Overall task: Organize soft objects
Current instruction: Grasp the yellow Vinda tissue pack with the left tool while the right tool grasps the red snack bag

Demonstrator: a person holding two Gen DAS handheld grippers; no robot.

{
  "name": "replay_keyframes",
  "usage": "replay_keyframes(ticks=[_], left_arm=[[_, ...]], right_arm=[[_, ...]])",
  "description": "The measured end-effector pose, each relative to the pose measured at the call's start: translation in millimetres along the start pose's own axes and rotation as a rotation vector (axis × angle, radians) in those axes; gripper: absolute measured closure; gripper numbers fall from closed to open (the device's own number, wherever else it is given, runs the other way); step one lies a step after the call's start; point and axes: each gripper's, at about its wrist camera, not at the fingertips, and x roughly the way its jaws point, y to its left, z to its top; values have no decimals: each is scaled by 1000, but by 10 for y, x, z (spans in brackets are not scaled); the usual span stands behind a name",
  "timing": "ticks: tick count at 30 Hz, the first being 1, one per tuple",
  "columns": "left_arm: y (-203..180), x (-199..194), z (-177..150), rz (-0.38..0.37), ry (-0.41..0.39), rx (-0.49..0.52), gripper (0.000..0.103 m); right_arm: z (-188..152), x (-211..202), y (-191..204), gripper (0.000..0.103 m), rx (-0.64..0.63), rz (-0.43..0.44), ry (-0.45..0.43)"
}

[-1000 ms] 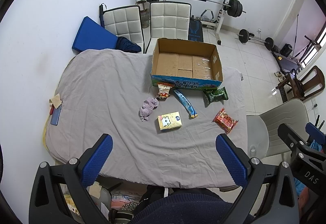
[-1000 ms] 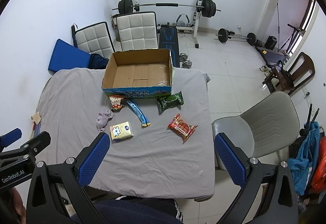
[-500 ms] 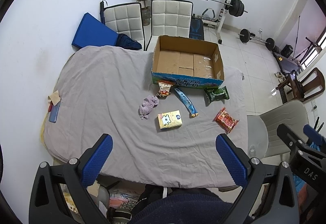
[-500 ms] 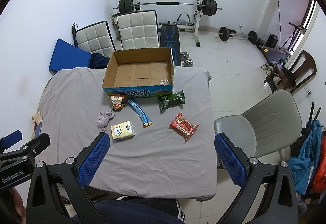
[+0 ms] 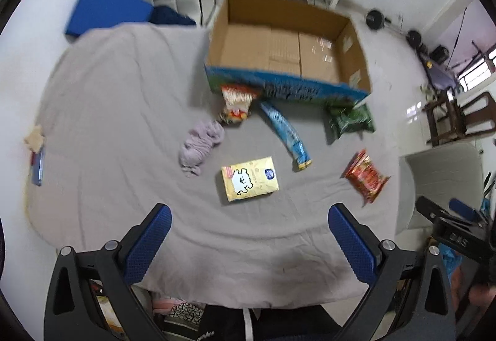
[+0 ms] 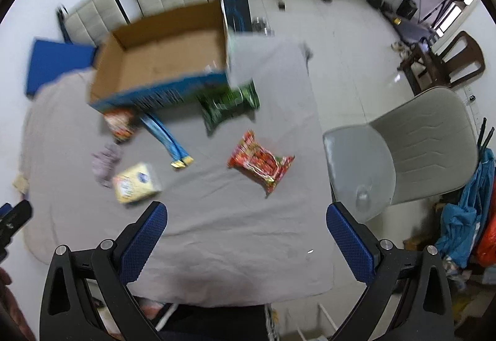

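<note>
You held both the left gripper and right gripper wide and empty above the grey-clothed table, ready to load the open brown cardboard box.

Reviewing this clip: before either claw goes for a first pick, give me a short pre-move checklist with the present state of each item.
1. Left claw open and holding nothing: ok.
2. Right claw open and holding nothing: ok.
3. Box open on top, nothing seen inside: ok.
4. Yellow pack lies apart from its neighbours, with room for the fingers: ok.
5. Red pack lies alone on the cloth: ok.
6. Sharp view for aiming: not ok, both views are blurred, the right wrist view more so.
</note>
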Motion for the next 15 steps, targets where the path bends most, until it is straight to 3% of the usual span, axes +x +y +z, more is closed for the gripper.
replay_keyframes(ticks=[6,10,15], left_arm=[[-196,968,90,57,155,181,0],[-366,1630,113,119,286,347,0],[-617,2228,6,208,390,609,0]], right_arm=[[244,1240,61,0,-187,-67,157],[323,1809,139,0,-306,-109,206],[411,2314,245,0,-434,-121,237]])
